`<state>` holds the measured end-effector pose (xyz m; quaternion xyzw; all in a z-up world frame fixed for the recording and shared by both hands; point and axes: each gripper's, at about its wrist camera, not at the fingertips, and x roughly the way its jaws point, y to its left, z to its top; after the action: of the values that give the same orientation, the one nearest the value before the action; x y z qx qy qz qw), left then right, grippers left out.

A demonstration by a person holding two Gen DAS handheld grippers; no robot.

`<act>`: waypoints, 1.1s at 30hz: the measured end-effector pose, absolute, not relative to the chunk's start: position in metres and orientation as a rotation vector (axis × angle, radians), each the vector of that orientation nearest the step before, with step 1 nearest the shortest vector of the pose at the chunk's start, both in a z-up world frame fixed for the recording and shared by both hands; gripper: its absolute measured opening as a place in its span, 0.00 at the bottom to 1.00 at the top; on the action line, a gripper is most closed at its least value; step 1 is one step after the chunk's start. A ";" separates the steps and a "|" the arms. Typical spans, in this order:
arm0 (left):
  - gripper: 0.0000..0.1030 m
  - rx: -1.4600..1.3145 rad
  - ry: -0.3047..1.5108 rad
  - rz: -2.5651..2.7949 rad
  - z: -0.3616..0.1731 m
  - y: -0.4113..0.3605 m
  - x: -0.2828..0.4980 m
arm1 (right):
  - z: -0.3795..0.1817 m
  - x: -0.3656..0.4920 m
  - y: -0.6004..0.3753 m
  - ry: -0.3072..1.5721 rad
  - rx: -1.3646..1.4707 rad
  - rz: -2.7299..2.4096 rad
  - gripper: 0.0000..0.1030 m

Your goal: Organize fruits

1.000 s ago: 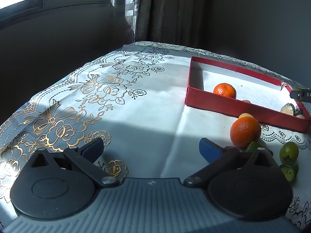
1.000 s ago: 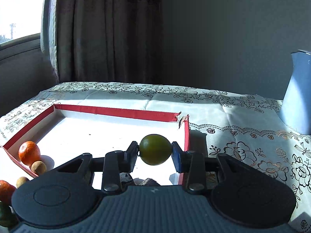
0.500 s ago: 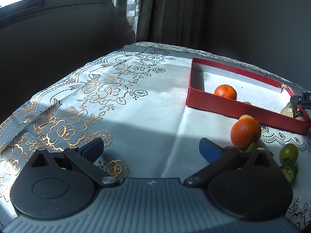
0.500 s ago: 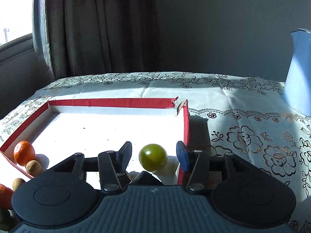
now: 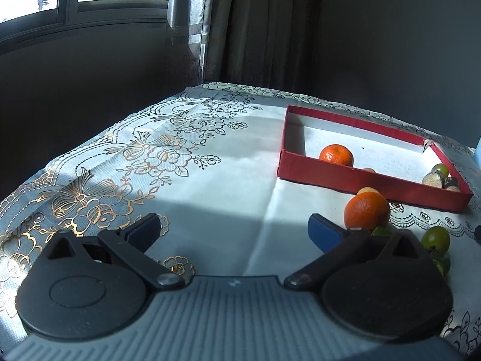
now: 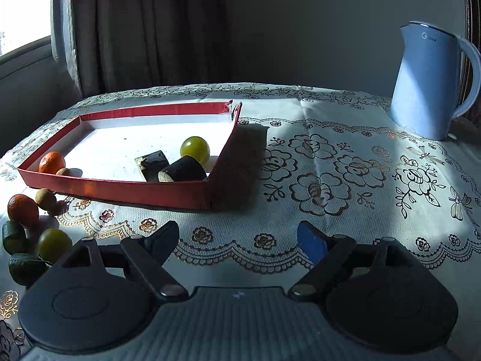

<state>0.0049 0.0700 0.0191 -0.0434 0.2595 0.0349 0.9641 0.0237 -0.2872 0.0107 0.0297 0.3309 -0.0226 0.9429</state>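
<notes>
Nearest, in the right wrist view, the right gripper (image 6: 237, 237) hangs over the patterned tabletop (image 6: 345, 186) with its jaws opening; nothing lies between them. In the left wrist view, the left gripper (image 5: 233, 230) hovers above the cloth, jaws wide apart and empty.

Just beyond the grippers, a loose group of fruit waits outside the box: an orange (image 6: 21, 207) (image 5: 366, 212), a green round fruit (image 6: 54, 244) (image 5: 435, 238), two dark green pieces (image 6: 13, 236), and two small brown fruits (image 6: 45, 198) beside the orange.

Farther on sits the shallow red box (image 6: 120, 191) (image 5: 372, 182) with a white floor. Inside it lie a green fruit (image 6: 195, 149) near the right wall, two dark cut pieces (image 6: 183, 170) touching each other just in front of it, and a small orange (image 6: 51, 162) (image 5: 336, 155) with a little brown fruit (image 6: 63, 172) at the left corner.

Farthest, a blue kettle (image 6: 427, 84) stands well apart at the right.

Handling, as judged: the round fruits look light, smooth and firm, apt to roll or slip, so the jaws should close across the widest middle with gentle pressure. The oranges are softer-skinned and give slightly. The small brown fruits call for a narrow, centred hold. The next pick is probably the green round fruit closest to the right gripper.
</notes>
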 end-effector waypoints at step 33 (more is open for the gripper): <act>0.56 0.162 0.536 -0.359 0.018 -0.021 -0.009 | 0.008 0.023 -0.300 0.678 0.161 -0.003 0.91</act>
<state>-0.0085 -0.0207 0.0184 0.0794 0.2632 -0.1763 0.9452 0.0235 -0.3000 0.0077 0.0791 0.3322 -0.0013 0.9399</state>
